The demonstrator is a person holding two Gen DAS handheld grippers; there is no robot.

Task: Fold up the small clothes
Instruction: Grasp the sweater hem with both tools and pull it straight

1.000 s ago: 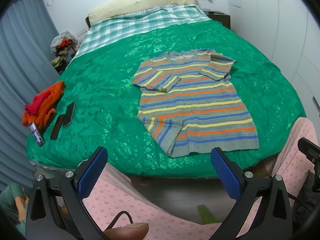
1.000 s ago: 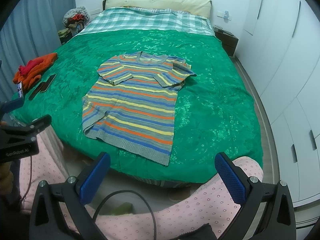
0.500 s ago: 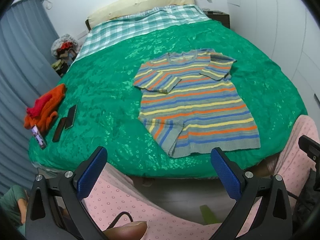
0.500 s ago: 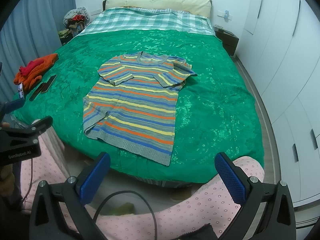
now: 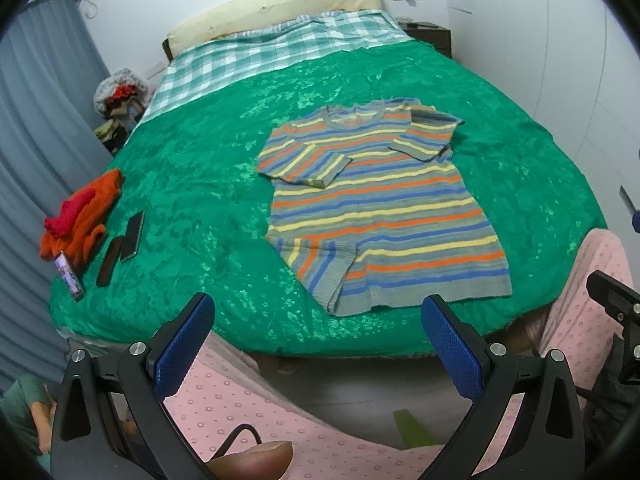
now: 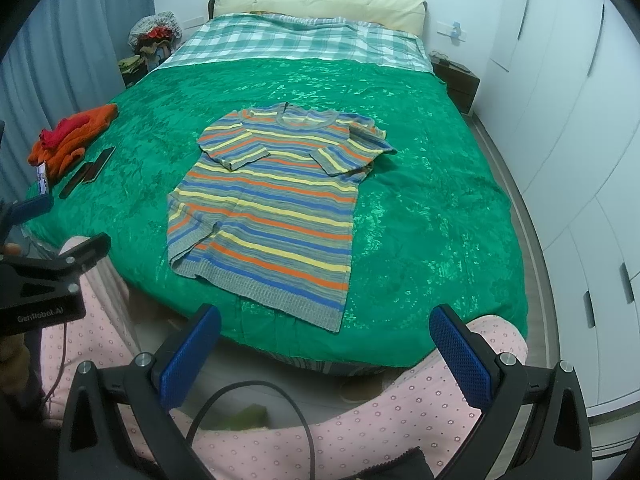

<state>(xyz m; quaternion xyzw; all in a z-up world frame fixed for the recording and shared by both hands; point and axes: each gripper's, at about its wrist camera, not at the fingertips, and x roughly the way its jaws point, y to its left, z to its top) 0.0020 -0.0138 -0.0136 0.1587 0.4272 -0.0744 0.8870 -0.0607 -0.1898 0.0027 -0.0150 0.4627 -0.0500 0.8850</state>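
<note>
Nothing moved; striped sweater [image 6: 276,208] flat on green bedspread [image 6: 432,216]; curtains left.

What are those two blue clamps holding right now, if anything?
Nothing. The left gripper and right gripper are both open and empty, short of the bed. The striped sweater lies untouched on it.
</note>
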